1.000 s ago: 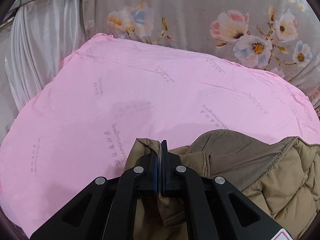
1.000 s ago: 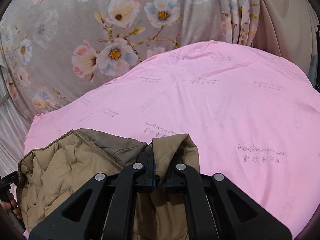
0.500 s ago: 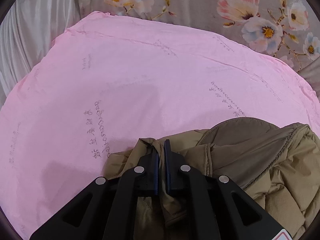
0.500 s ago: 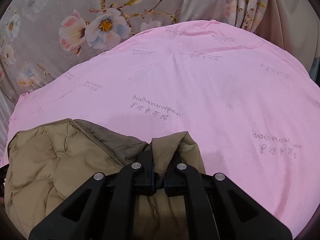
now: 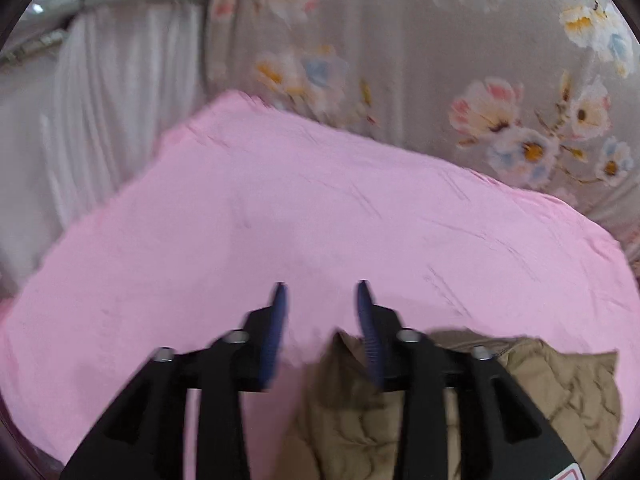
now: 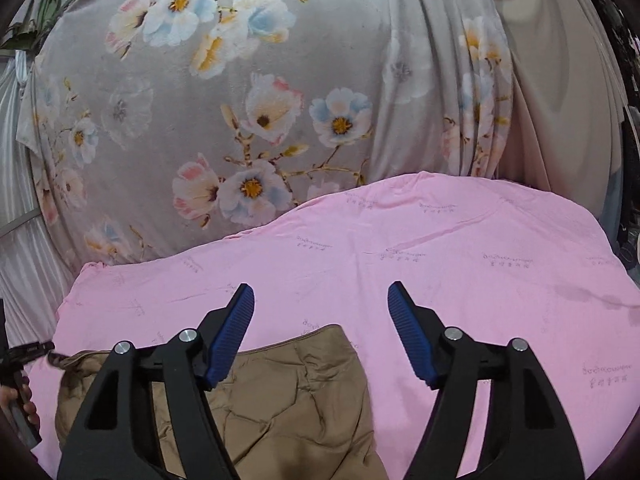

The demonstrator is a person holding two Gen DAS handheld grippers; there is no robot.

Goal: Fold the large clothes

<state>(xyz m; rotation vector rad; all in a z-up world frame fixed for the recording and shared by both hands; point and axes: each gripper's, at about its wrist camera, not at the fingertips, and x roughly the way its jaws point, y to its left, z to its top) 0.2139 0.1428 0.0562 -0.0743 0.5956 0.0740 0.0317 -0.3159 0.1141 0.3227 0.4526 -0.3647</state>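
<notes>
Both grippers have just been opening, nothing between the jaws now: left gripper (image 5: 320, 292), right gripper (image 6: 320, 300). The tan quilted puffer jacket (image 6: 280, 392) lies below them on the pink printed sheet (image 6: 440, 280).

Quilted matt tan jacket (image 6: 280, 396) lies on smooth pink cloth sheet (image 6: 460, 280); ribbed blue fingers (image 6: 408, 336).

Repeated small grey print on pink sheet (image 6: 460, 240), too small to read
</notes>
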